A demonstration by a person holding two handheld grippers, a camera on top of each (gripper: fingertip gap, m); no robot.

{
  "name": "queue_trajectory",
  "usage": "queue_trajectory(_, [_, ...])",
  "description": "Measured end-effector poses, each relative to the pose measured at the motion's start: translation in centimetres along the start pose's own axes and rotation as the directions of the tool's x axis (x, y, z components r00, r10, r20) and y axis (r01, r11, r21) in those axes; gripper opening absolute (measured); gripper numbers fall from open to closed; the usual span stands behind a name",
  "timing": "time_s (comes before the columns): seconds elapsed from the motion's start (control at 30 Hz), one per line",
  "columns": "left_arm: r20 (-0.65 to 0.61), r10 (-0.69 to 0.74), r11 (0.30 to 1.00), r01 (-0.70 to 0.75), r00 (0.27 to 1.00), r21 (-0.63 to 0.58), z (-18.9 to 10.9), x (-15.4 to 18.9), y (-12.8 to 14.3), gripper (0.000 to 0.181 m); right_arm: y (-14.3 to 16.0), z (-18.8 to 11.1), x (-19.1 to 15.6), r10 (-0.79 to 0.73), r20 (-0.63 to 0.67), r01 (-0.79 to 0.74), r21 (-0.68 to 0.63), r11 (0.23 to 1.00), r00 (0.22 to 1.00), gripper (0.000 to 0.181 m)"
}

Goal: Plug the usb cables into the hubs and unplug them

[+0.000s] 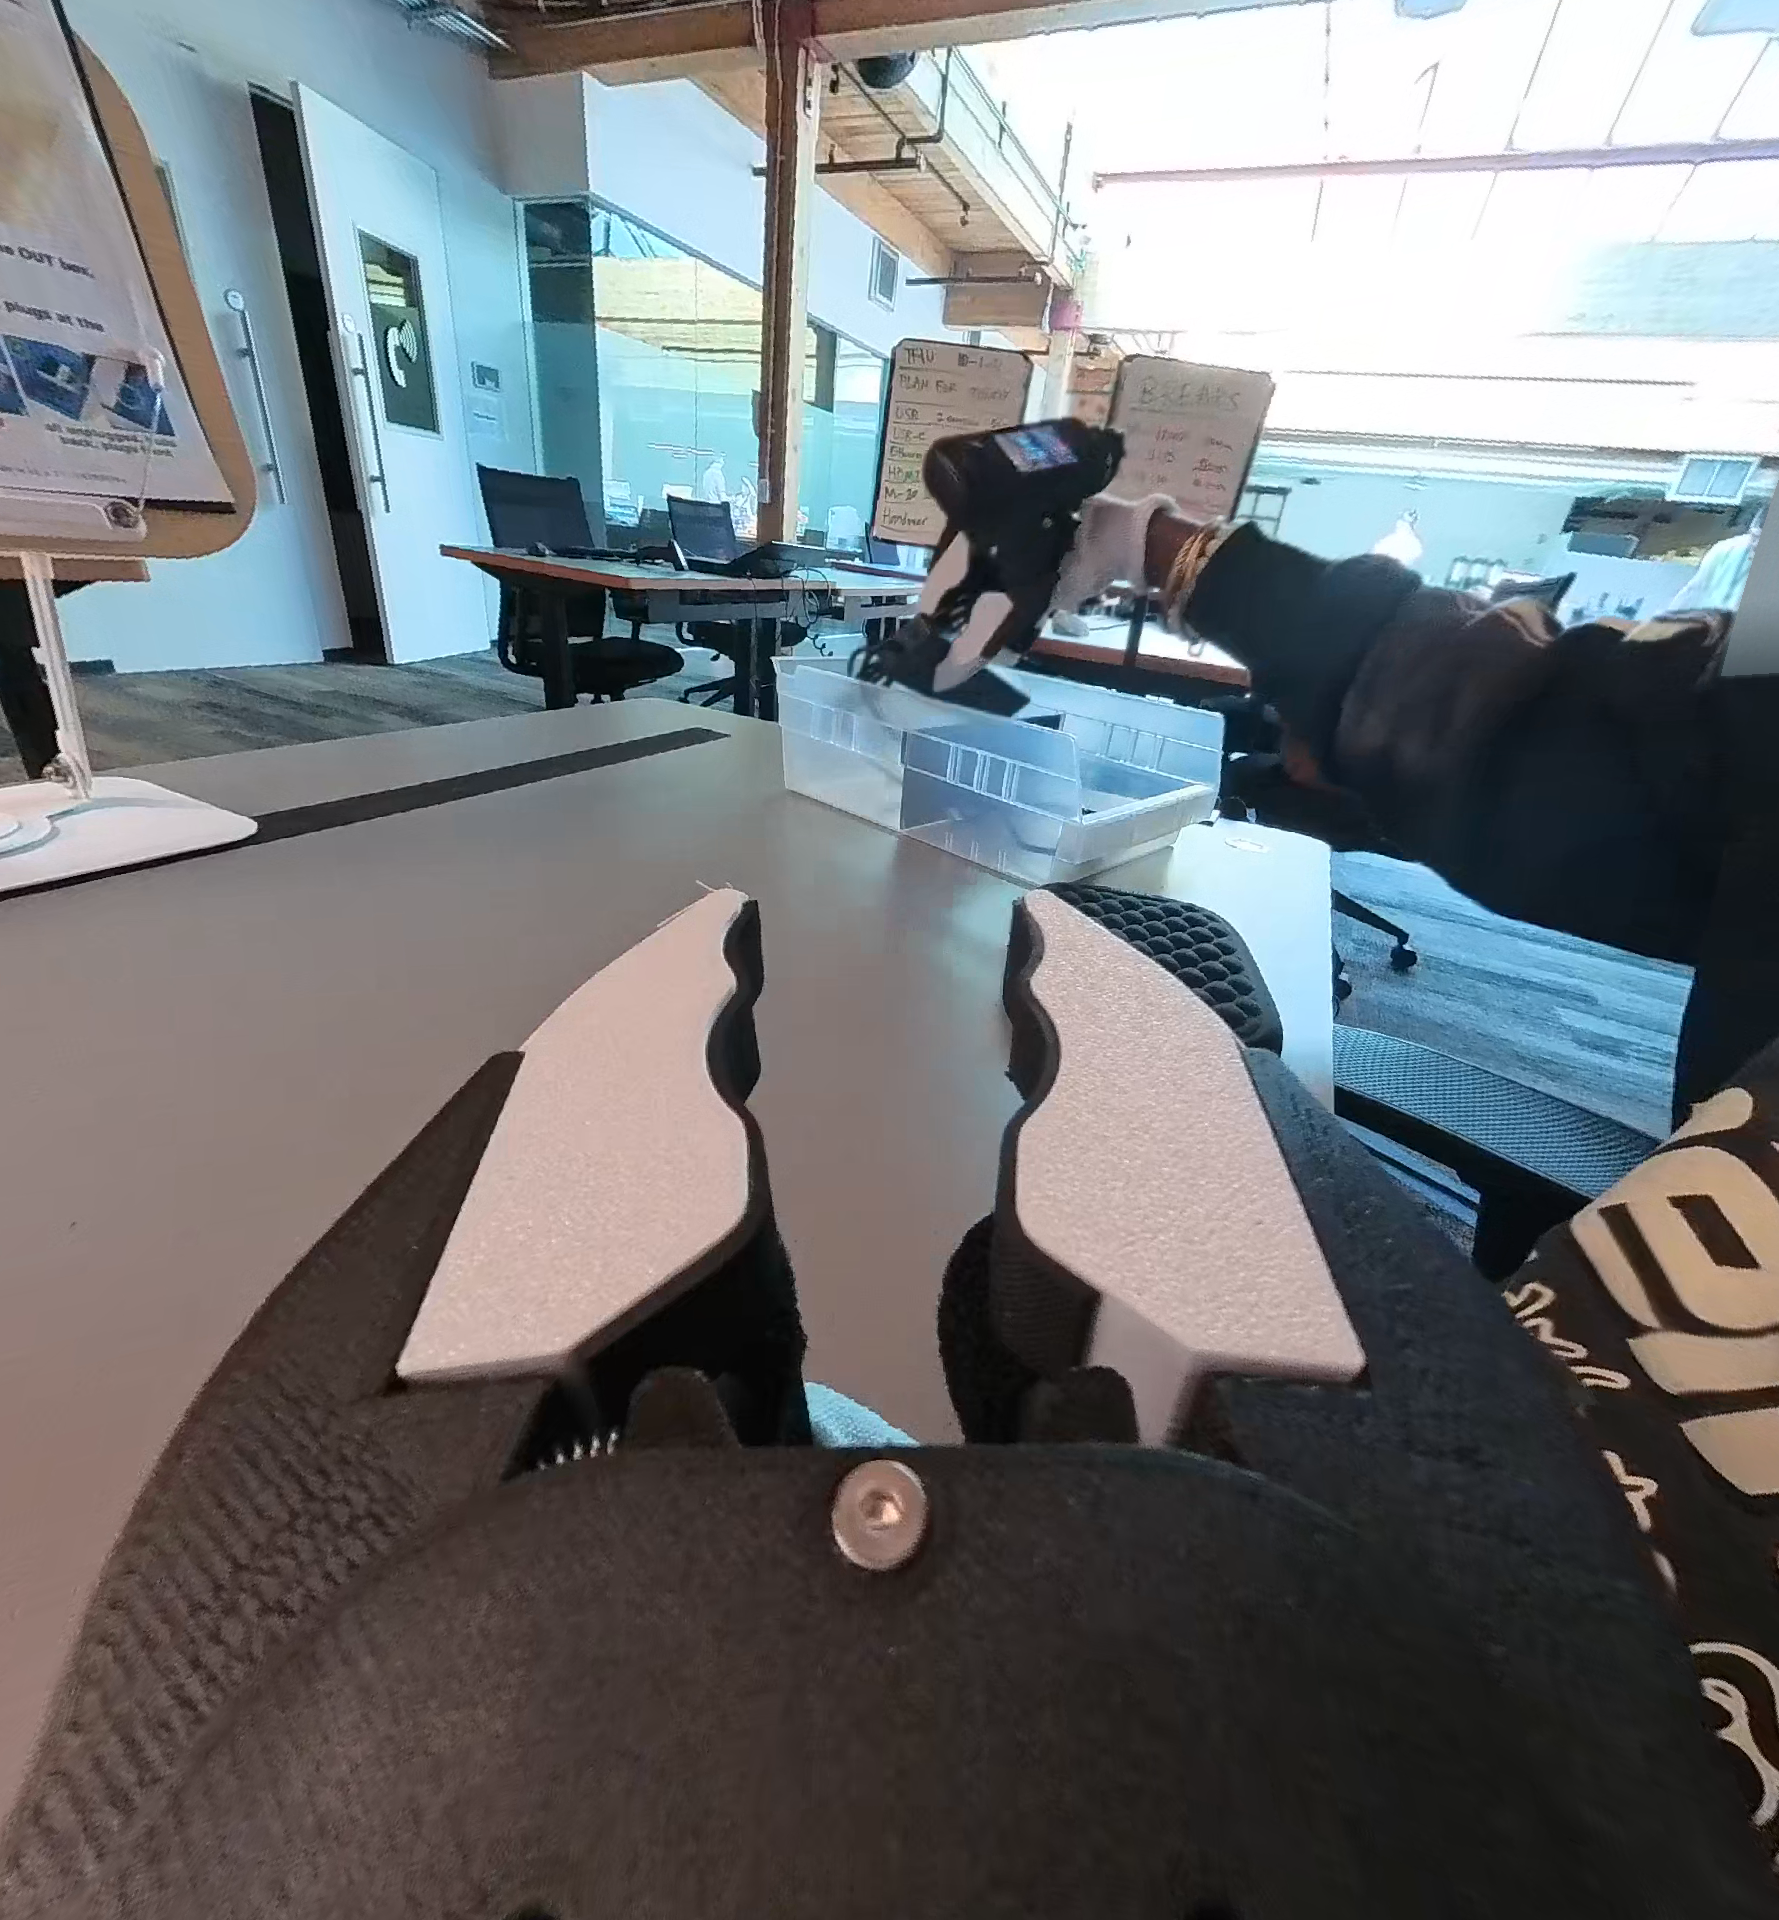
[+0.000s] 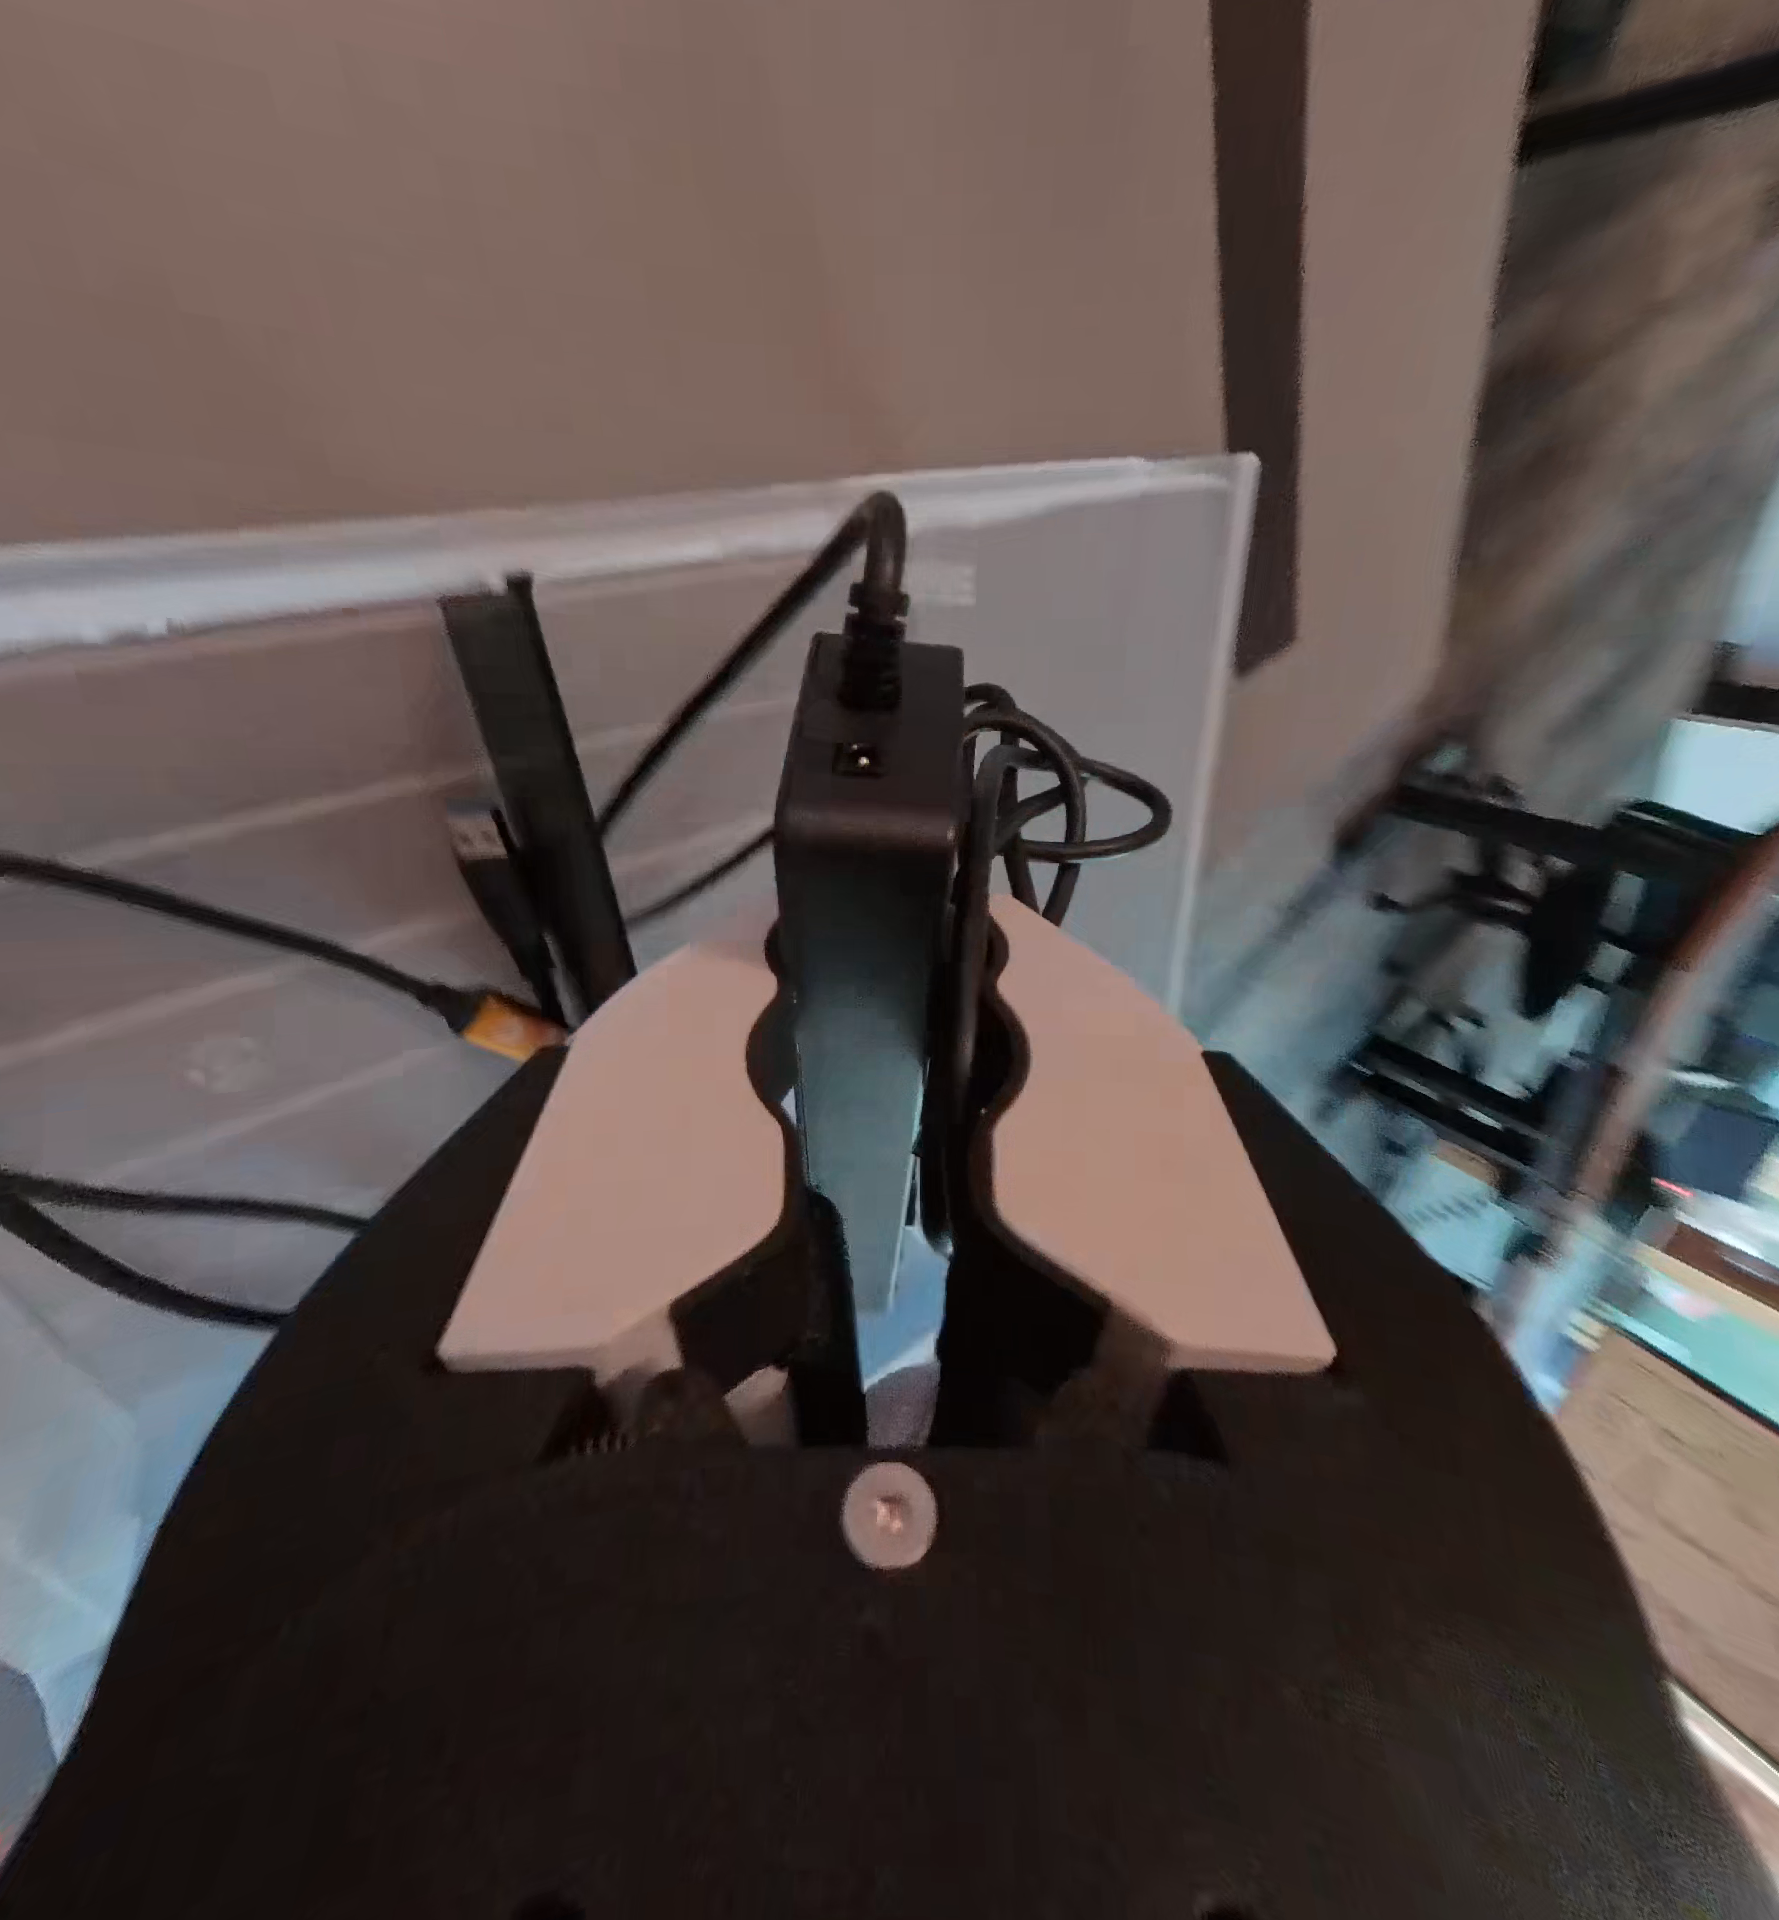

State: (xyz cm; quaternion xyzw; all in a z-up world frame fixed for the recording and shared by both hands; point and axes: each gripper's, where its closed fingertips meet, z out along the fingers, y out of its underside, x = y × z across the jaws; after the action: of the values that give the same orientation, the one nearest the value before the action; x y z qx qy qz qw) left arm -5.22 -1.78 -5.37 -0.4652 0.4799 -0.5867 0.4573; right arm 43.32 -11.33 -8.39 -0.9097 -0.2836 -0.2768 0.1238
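Note:
In the right wrist view my right gripper point(image 2: 880, 935) is shut on a black USB hub point(image 2: 869, 821), held end-up above a clear plastic bin point(image 2: 1072, 582). A black cable point(image 2: 877, 561) is plugged into the hub's far end, and a coiled black cable point(image 2: 1072, 800) hangs at its right side. In the bin lie a second slim black hub point(image 2: 537, 790), a blue-tipped plug point(image 2: 471, 831) and an orange-tipped plug point(image 2: 500, 1023). My left gripper point(image 1: 880, 914) is open and empty low over the grey table point(image 1: 345, 1039). The right gripper point(image 1: 932, 665) also shows far off over the bin.
The clear divided bin point(image 1: 999, 800) stands at the table's far right edge. A paper sheet on a clear stand point(image 1: 43, 343) with a white base point(image 1: 106, 831) stands at the far left. A mesh office chair point(image 1: 1186, 945) is beyond the table's right edge. A person's dark sleeve point(image 1: 1487, 707) reaches in from the right. The grippers' ends are close to 50 cm from one another. The blue-tipped plug point(image 2: 471, 831) sits 10 cm or so from the ends of my right fingers.

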Motion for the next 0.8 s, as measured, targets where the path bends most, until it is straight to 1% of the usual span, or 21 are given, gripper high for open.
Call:
queue_trajectory(0.07, [0.000, -0.002, 1.000, 0.002, 1.000, -0.001, 0.0, 0.0, 0.0, 0.045, -0.1, 1.3, -0.2, 0.068, 0.087, -0.071, 0.036, 0.997, 0.994, 0.032])
queue_trajectory(0.23, [-0.002, -0.009, 1.000, 0.009, 1.000, -0.006, 0.1, -0.1, 0.1, 0.045, 0.5, 3.5, -0.4, 0.170, 0.219, -0.192, 0.080, 0.978, 0.961, 0.031])
queue_trajectory(0.4, [-0.003, -0.010, 1.000, 0.010, 1.000, -0.010, 0.1, -0.1, 0.2, 0.045, 1.0, 4.9, -1.2, 0.189, 0.289, -0.187, -0.033, 0.982, 0.938, 0.031])
queue_trajectory(0.53, [-0.005, -0.006, 1.000, 0.006, 1.000, -0.010, 0.1, 0.0, 0.2, 0.045, 0.8, 5.6, -2.1, 0.250, 0.364, -0.241, -0.071, 0.968, 0.897, 0.031])
queue_trajectory(0.63, [-0.007, -0.004, 1.000, 0.004, 1.000, -0.009, 0.0, 0.0, 0.2, 0.045, 0.9, 6.0, -2.7, 0.260, 0.385, -0.253, -0.070, 0.965, 0.885, 0.033])
queue_trajectory(0.77, [-0.010, -0.005, 1.000, 0.005, 1.000, -0.010, 0.0, 0.1, 0.2, 0.045, 1.1, 5.6, -2.3, 0.297, 0.363, -0.285, -0.087, 0.955, 0.883, 0.036])
queue_trajectory(0.8, [-0.010, -0.006, 1.000, 0.006, 1.000, -0.010, 0.0, 0.1, 0.2, 0.045, 1.0, 5.2, -2.1, 0.308, 0.360, -0.297, -0.087, 0.951, 0.881, 0.044])
